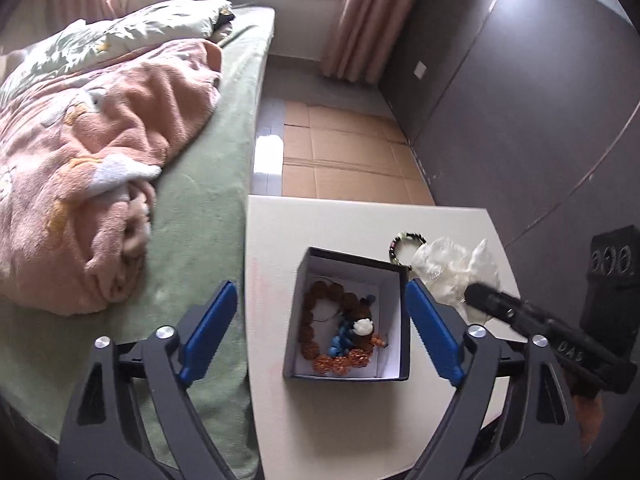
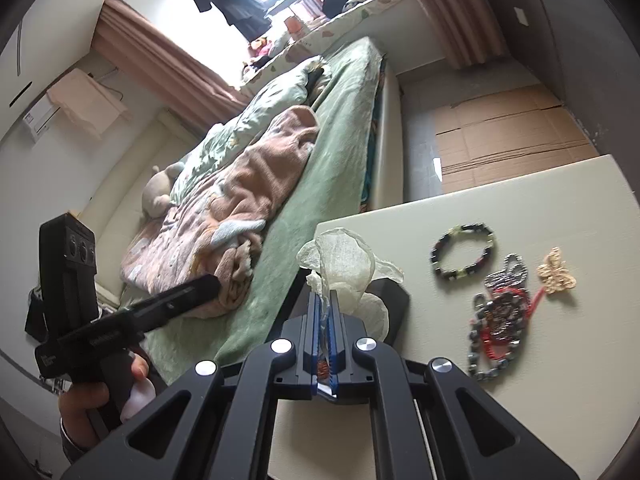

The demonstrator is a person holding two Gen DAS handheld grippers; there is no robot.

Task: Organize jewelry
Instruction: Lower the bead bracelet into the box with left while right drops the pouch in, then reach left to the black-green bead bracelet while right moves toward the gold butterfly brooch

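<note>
Over by the bed, the left gripper (image 1: 318,336) hangs with its blue pads spread wide, one to each side of the small dark jewelry box (image 1: 347,320) on the cream table (image 1: 272,248), touching nothing. Inside the box lies a reddish-brown beaded bracelet (image 1: 320,336) coiled around a blue tassel (image 1: 340,342) and a small white charm (image 1: 364,326); a thin ring of wire shows beneath, hard to make out.

The right gripper (image 2: 325,308) is clamped tight on a sheer organza pouch (image 2: 344,268), whose ruffled top billows above the fingertips; its lower part is hidden between the pads, and something reddish deep in the gap is too small to identify. From the left wrist view the pouch (image 1: 452,268) sits just beside the box's right wall, covering part of a dark-and-green beaded bracelet (image 1: 404,244).

Farther right on the table (seen only from the right wrist) that bracelet (image 2: 462,254) lies whole, near a tangled heap of grey beads with red cord (image 2: 500,316) and a gold butterfly ornament (image 2: 556,272) touching the cord's end. The box itself is mostly hidden behind the right gripper
</note>
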